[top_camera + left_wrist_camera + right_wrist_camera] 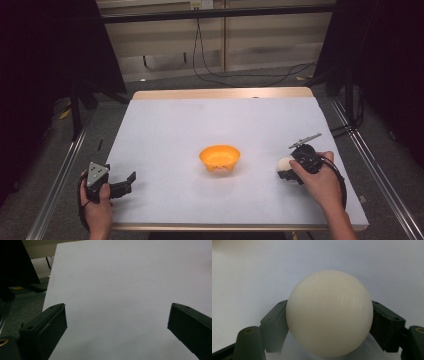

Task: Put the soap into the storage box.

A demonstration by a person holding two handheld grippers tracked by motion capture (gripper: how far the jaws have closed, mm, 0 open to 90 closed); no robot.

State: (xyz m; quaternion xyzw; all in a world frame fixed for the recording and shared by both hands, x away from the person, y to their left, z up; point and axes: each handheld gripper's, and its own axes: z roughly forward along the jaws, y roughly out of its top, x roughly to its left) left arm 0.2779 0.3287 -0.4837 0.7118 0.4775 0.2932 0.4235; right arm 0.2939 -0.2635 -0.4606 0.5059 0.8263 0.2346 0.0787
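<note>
Our right gripper [286, 168] fingers clamp the white ball [329, 312]; left gripper [131, 181] fingers gape empty. We likely carry it left to the orange bowl [219, 157] next.

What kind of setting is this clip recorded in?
Likely a lab recording station: a white-covered table ringed by dark curtains, loose cables on the floor, and hand-held grippers.

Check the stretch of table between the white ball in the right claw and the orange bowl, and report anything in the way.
Nothing visible blocks it. The right claw is shut on the white ball, and bare table lies between it and the orange bowl. The left claw sits open at the opposite side.
</note>
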